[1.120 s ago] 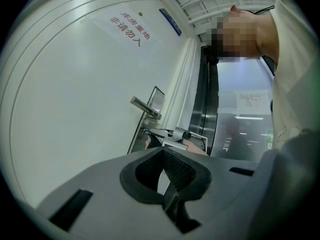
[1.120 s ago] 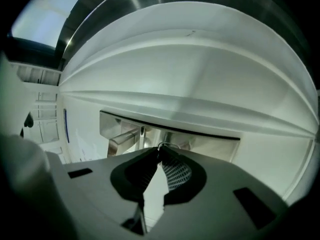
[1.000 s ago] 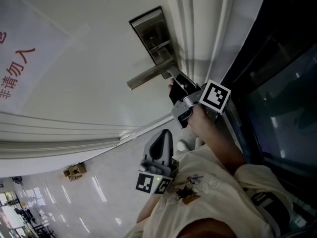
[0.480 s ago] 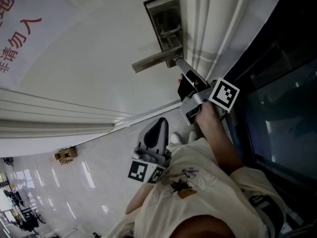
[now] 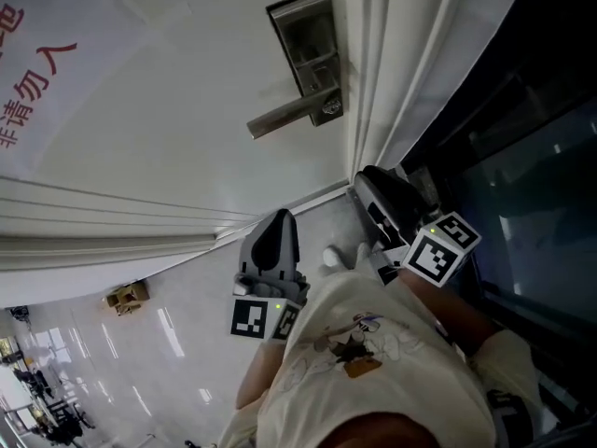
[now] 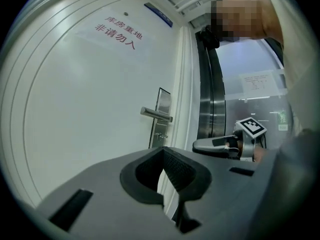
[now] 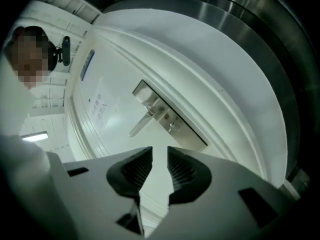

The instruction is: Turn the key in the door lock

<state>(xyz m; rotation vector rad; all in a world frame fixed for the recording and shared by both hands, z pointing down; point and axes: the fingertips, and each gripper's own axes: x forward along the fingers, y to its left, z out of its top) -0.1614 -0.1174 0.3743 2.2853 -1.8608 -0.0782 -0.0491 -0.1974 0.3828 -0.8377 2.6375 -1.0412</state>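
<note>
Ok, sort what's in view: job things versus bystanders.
Job: key; lock plate; door handle; right gripper, jaws closing, nothing between them.
Bystanders: left gripper, shut and empty; red-lettered door sign; small brown object on the floor.

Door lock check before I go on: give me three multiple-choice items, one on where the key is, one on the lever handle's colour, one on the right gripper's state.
1. Where is the key?
A. In the lock plate, beside the pivot of the lever handle.
B. On the floor.
C. Stuck on the door's sign.

2. What colour is the lever handle?
A. Black.
B. Silver.
C. Red.

3. What does the right gripper hold?
A. The key.
B. The lever handle.
C. Nothing.

Answers:
1 A: the key sticks out of the lock plate.
2 B: the lever handle is bare silver metal.
3 C: the right gripper is clear of the lock plate, its closing jaws with nothing between them.
</note>
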